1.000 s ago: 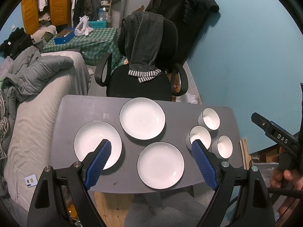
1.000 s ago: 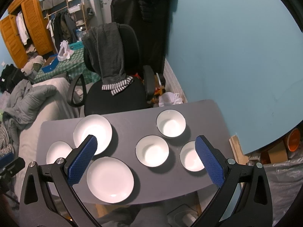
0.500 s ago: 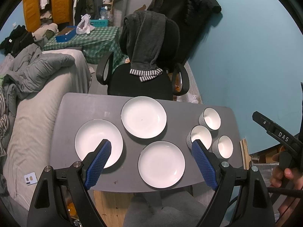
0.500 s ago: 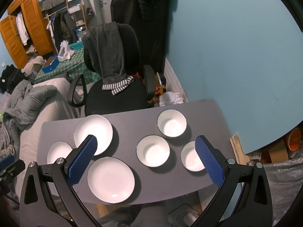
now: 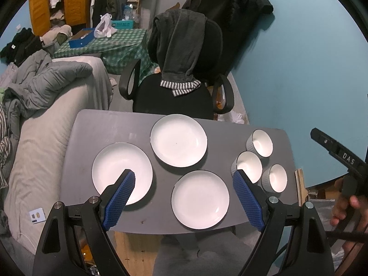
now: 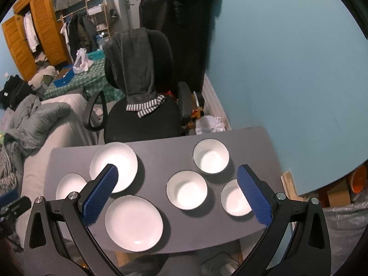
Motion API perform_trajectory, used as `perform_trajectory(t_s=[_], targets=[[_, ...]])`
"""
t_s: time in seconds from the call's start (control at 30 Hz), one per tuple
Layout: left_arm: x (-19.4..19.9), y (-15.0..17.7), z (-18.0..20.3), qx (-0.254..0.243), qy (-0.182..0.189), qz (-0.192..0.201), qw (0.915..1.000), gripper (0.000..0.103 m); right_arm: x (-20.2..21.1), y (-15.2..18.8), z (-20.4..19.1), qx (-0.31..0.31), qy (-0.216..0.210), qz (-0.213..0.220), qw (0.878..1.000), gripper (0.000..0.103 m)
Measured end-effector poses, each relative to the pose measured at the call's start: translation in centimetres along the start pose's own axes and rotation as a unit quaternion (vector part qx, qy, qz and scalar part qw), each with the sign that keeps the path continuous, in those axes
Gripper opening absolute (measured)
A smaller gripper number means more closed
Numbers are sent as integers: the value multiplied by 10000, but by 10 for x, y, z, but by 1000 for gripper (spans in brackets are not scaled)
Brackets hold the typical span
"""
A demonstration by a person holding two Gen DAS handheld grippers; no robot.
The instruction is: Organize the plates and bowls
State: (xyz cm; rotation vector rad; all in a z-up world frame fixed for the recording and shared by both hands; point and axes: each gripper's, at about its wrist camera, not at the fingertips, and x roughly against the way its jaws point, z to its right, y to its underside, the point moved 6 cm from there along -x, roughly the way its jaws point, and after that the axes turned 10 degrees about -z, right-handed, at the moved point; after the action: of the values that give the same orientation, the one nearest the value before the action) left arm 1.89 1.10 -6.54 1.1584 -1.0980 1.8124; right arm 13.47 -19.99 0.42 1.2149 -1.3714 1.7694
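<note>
Left gripper [image 5: 184,193]: jaws spread wide, empty, hovering above table.
Right gripper [image 6: 177,193]: likewise agape, nothing held.
Below left gripper: three plates [image 5: 200,199], lying flat, apart.
Below right gripper, between fingers: three bowls [image 6: 186,189], clustered, upright.
Handling guess: glazed ceramic, stiff, slick, breakable; plates lie low, so pinch rim edge; bowls take by wall.
Gray table [image 5: 96,128] smooth, small.
Beyond: office chair [image 5: 174,96] with draped sweater, bed beside, teal wall.
</note>
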Motion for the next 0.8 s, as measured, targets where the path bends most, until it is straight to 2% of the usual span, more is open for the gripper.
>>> perform_trajectory(t_s=[0.37,0.5,0.8], targets=[[-47,2,-30,305,181,-302,9989,88,-54,-6,-21,827,-475,-311,9950,101],[-65,6,-40,390,181,-442,9981,88,-83,-1,-36,1129,-813,-616,9884,101],[-113,25,-45,411,271,-846,9952,88,-140,28,-62,1772,-1120,-1270,9695,101]])
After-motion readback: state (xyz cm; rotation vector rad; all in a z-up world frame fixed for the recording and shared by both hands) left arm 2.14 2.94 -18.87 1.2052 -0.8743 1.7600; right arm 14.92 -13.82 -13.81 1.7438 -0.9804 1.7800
